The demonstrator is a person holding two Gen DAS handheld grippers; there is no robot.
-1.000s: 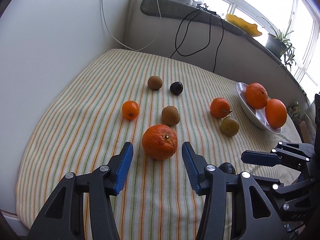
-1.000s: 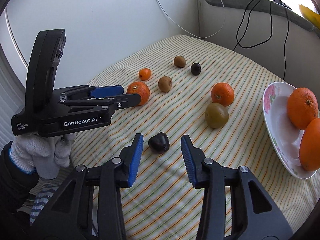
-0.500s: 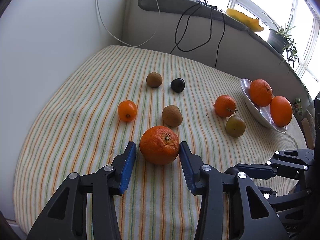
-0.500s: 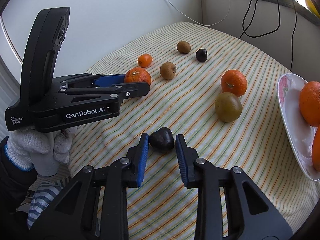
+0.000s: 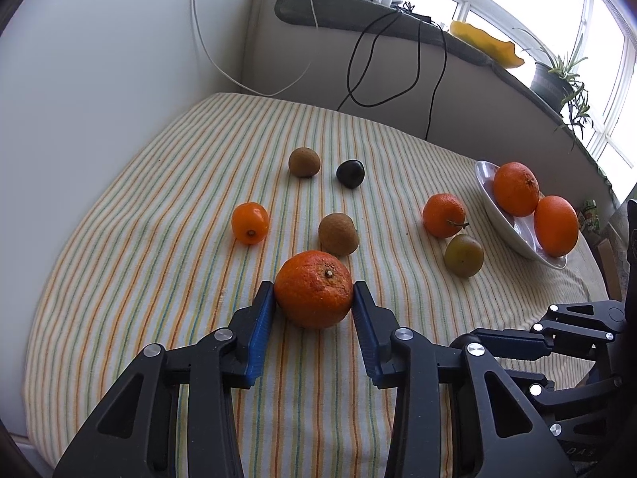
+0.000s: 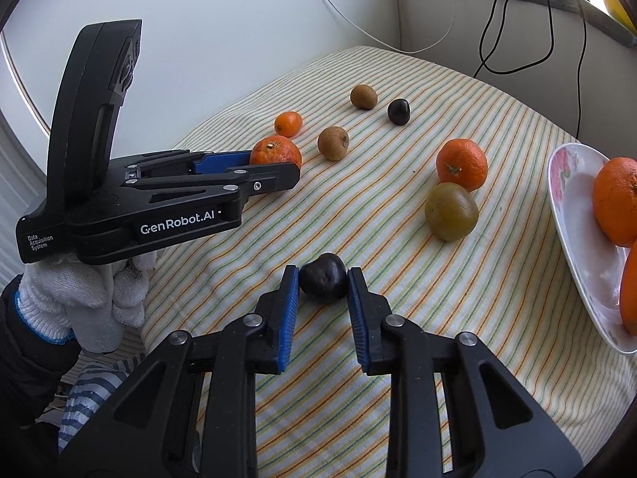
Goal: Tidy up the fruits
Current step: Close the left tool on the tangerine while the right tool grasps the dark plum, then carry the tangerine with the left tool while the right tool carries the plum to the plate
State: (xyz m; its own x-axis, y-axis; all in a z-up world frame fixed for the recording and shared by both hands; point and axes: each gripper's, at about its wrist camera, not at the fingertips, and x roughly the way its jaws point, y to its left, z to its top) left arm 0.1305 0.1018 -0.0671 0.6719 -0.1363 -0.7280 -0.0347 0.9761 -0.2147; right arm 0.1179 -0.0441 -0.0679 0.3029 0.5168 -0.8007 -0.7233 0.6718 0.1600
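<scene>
My left gripper (image 5: 313,298) is shut on a large orange (image 5: 314,294) that rests on the striped cloth; its blue pads touch both sides. It also shows in the right wrist view (image 6: 276,152). My right gripper (image 6: 323,277) is shut on a small dark fruit (image 6: 323,275) lying on the cloth. A white plate (image 5: 502,219) at the right holds two oranges (image 5: 516,188). Loose on the cloth lie a tangerine (image 5: 444,215), a green-brown fruit (image 5: 464,255), two kiwis (image 5: 338,234), a small orange fruit (image 5: 250,223) and another dark fruit (image 5: 350,173).
The striped cloth (image 5: 159,207) covers the table, with a white wall on the left and a ledge behind. Black and white cables (image 5: 382,63) hang down the back wall. A potted plant (image 5: 557,75) stands on the windowsill.
Both grippers moved forward and closed: the left one's pads came onto the large orange, the right one's onto the small dark fruit.
</scene>
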